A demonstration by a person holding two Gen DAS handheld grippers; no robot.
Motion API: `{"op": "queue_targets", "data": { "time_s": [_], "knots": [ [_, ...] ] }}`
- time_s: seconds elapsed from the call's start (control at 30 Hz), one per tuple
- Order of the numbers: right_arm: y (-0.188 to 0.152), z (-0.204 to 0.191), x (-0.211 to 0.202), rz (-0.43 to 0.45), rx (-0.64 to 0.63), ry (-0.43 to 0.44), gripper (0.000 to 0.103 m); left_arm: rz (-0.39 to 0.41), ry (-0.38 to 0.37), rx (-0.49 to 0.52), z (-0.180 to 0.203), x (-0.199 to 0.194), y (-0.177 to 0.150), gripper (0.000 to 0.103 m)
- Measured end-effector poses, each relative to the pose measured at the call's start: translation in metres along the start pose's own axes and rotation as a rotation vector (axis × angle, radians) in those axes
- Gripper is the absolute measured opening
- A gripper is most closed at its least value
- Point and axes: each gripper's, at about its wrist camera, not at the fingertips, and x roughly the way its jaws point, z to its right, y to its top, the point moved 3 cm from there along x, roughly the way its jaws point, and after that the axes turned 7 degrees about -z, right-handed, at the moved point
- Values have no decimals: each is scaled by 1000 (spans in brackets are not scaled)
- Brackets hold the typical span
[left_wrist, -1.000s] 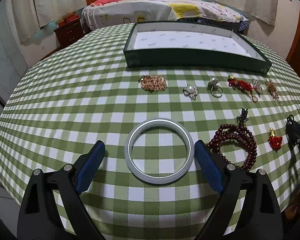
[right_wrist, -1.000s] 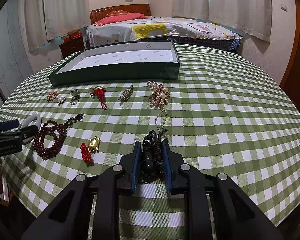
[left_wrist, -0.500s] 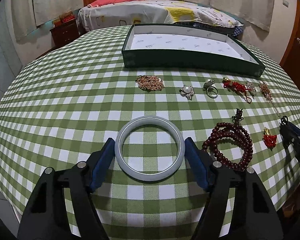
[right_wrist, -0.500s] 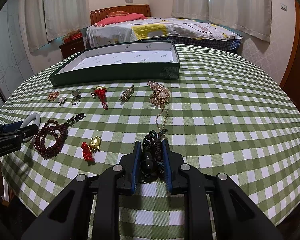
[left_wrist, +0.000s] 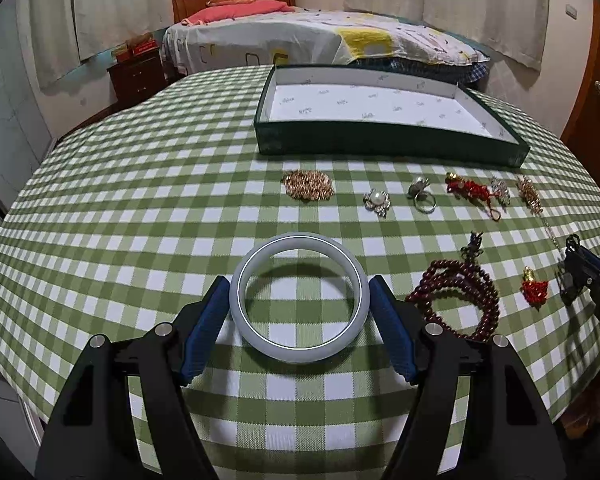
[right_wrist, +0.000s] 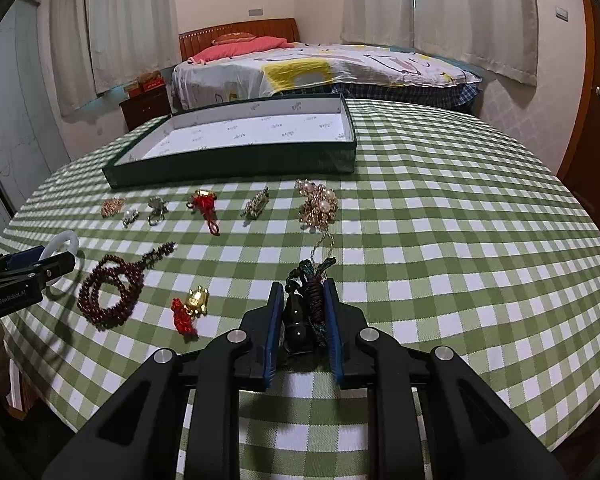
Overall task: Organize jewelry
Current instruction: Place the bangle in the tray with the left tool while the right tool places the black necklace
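My left gripper [left_wrist: 299, 300] is shut on a pale grey-white bangle [left_wrist: 300, 354] and holds it just above the checked tablecloth; the bangle also shows in the right wrist view [right_wrist: 66, 240]. My right gripper [right_wrist: 302, 320] is shut on a dark pendant with a braided cord [right_wrist: 300, 320]. An open green tray with white lining [left_wrist: 380, 148] stands at the far side of the table, empty; it also shows in the right wrist view [right_wrist: 236, 160].
On the cloth lie a gold brooch [left_wrist: 309, 185], a pearl brooch [left_wrist: 377, 201], a ring [left_wrist: 422, 196], a red knot charm [left_wrist: 474, 192], dark red prayer beads [left_wrist: 460, 300], a red-gold charm [right_wrist: 190, 308] and a pearl cluster necklace [right_wrist: 318, 206]. A bed stands beyond the table.
My left gripper closed its fingers onto the bangle and lifted it slightly off the cloth. My right gripper has stayed still with the pendant in it.
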Motion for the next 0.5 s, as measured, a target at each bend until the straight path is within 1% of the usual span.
{"op": "queue_targets", "data": {
  "time_s": [0.23, 0.37, 0.5],
  "knots": [
    [20, 0, -16, 56, 18, 26, 21, 39, -19, -9, 2, -15, 17, 69],
    [43, -5, -27, 110, 5, 37, 21, 66, -41, -15, 3, -23, 35, 69],
    [74, -9, -31, 165, -13, 47, 21, 113, -48, -2, 8, -29, 62, 69]
  ]
}}
